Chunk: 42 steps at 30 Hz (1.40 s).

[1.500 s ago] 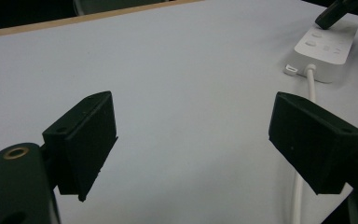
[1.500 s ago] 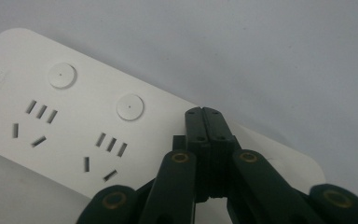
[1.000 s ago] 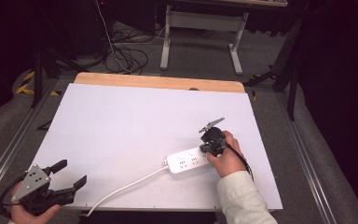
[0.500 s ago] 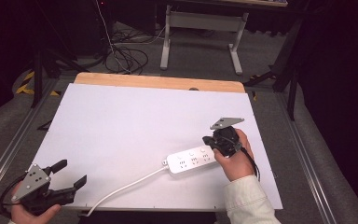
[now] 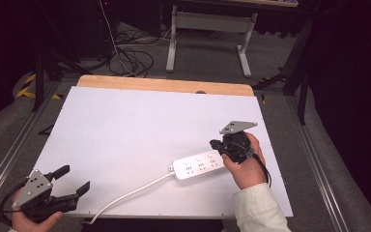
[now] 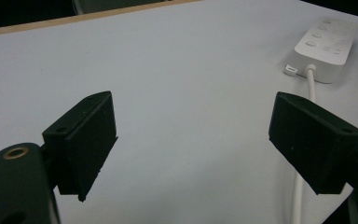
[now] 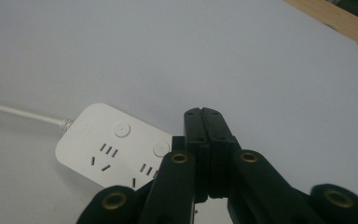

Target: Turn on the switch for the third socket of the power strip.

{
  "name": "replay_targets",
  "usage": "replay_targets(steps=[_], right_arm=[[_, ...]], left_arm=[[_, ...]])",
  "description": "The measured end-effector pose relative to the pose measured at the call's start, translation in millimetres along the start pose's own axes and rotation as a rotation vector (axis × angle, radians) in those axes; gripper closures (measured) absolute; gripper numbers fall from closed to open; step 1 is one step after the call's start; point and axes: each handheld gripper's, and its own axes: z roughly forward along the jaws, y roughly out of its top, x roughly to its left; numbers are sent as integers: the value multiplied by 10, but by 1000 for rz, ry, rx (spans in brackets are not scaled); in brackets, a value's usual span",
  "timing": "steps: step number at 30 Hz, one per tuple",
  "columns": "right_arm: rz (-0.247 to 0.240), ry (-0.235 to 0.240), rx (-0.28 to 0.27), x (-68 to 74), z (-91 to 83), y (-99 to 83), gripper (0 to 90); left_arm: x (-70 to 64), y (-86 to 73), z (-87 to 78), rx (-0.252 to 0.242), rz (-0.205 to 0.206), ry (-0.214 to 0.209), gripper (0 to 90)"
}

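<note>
A white power strip [image 5: 199, 166] with round buttons lies on the white table, its cord [image 5: 130, 193] running toward the front edge. My right gripper [image 5: 217, 145] hovers at the strip's right end, its jaws pressed together with nothing between them. In the right gripper view the shut gripper [image 7: 205, 114] sits just above the power strip [image 7: 107, 151]. My left gripper [image 5: 75, 180] rests at the table's front left corner, jaws wide apart. Through the gap of the left gripper [image 6: 191, 135] I see bare table, with the power strip [image 6: 324, 46] far off at the upper right.
The white tabletop [image 5: 140, 125] has a wooden strip [image 5: 164, 86] along its far edge. Metal rails run down both sides. Beyond the table stand a desk frame [image 5: 207, 29] and loose cables [image 5: 130, 58] on the floor.
My right gripper has moved right along the power strip to its right end and turned level. The left gripper has stayed put.
</note>
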Motion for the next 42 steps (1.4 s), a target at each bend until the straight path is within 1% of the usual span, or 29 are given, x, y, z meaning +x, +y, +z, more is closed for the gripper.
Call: replay_targets(steps=[1, 2, 3, 4, 5, 6, 7, 8, 9, 10, 12, 14, 15, 16, 17, 22, 23, 27, 32, 40, 42], right_arm=[[0, 0, 0, 0, 0, 0, 850], [11, 8, -9, -6, -15, -6, 786], [11, 8, -9, -6, -15, -6, 786], [9, 6, -27, -3, -46, -10, 714], [8, 7, -41, -2, -56, -12, 675], [8, 7, -41, -2, -56, -12, 675], [7, 7, -51, 1, -74, -14, 650], [6, 4, -68, 15, -110, -20, 591], [6, 1, -81, 22, -128, -24, 549], [6, 1, -81, 22, -128, -24, 549], [5, 2, -109, 32, -160, -35, 491], [7, 9, -121, 41, -188, -52, 435], [11, 8, -126, 51, -203, -61, 412], [5, 0, -147, 71, -243, -88, 371], [5, 0, -147, 71, -243, -88, 371], [-7, 4, -189, 128, -339, -174, 324], [-6, 10, -195, 140, -357, -194, 321], [-9, 21, -215, 175, -429, -277, 314], [14, 37, -237, 205, -512, -406, 313], [31, 84, -277, 221, -550, -641, 252], [37, 83, -291, 210, -548, -710, 239]], left_arm=[[0, 0, 0, 1, 0, 0, 153], [0, 0, 0, 1, 0, 0, 153], [1, 0, 1, 0, 2, 1, 153], [1, 0, 2, -1, 2, 0, 153], [1, 1, 2, -2, 2, 0, 153], [1, 1, 2, -2, 3, 0, 153], [1, 1, 3, -1, 2, 0, 153], [2, 1, 3, -1, 3, 0, 153], [1, 2, 3, -1, 4, 0, 153], [0, 2, 3, -1, 4, 0, 153], [1, 2, 3, -1, 5, 0, 153], [-2, 2, 6, -3, -2, -1, 153], [0, 3, 5, -1, 4, 0, 153], [-3, 0, 6, 1, 0, -3, 152], [1, 1, 5, 2, 4, -1, 152], [-4, 1, 6, 1, -1, -5, 151], [-8, 0, 9, -1, -6, -6, 151], [-5, 1, 5, 0, -1, -3, 151], [-7, 1, 6, 2, -1, -4, 150], [-9, 1, 7, 2, -1, -5, 150], [-9, 1, 7, 2, -1, -5, 150]])
